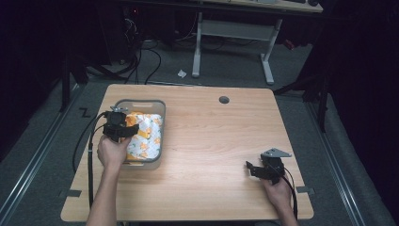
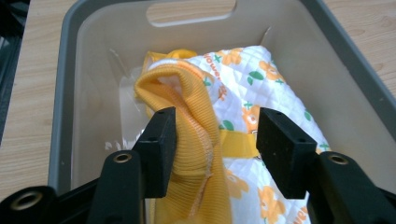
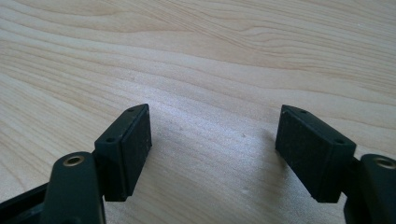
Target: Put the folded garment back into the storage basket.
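Progress: nothing lifted, we judge | left gripper (image 2: 212, 140) jaws parted astride garment (image 2: 196, 140) in bin (image 2: 65, 93) | right gripper (image 3: 212, 154) released over counter (image 3: 196, 46)

The person's left hand (image 1: 111, 151) holds the black two-jaw left gripper (image 2: 215, 140) pointing away and down, its jaws wide apart. The right hand (image 1: 278, 189) holds the black two-jaw right gripper (image 3: 212, 149) low, pointing left, its jaws wide apart too.
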